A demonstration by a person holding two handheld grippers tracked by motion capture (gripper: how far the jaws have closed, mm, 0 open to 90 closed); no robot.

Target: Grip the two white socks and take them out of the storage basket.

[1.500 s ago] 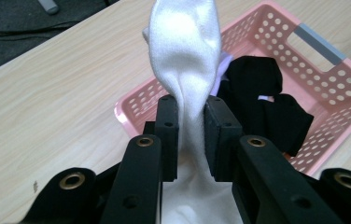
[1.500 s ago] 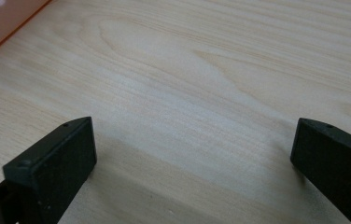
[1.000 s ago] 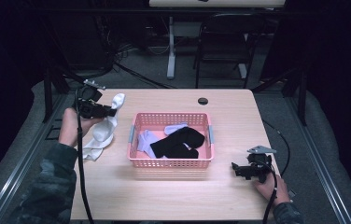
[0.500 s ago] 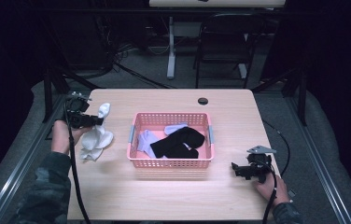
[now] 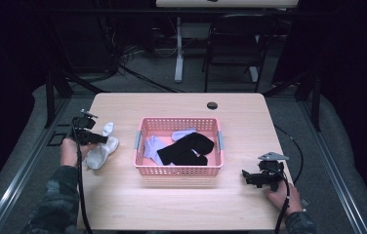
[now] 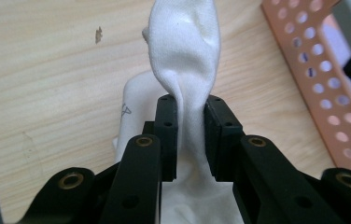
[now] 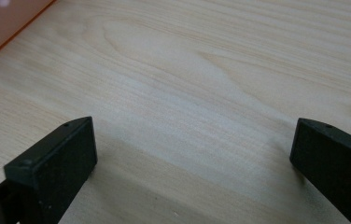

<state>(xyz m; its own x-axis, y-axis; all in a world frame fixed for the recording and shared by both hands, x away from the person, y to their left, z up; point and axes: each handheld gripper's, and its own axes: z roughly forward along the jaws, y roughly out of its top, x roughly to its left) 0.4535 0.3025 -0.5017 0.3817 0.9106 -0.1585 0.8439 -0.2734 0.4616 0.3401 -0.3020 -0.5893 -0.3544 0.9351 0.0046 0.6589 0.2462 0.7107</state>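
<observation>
Pinching a white sock (image 6: 185,51) at frame left, the left gripper (image 6: 191,135) gripped it — the right gripper (image 7: 192,163) sat wide apart, lower right.

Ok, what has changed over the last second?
The left gripper, shut on the white sock, has pulled it away from the pink basket toward the table's left edge and a little nearer the person. The right gripper, jaws open, and the basket's contents stayed put.

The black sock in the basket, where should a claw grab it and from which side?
Grip the black sock at its raised fold near the middle, coming straight down from above: it lies on top of the pale clothes, and the basket walls block any sideways approach.
</observation>
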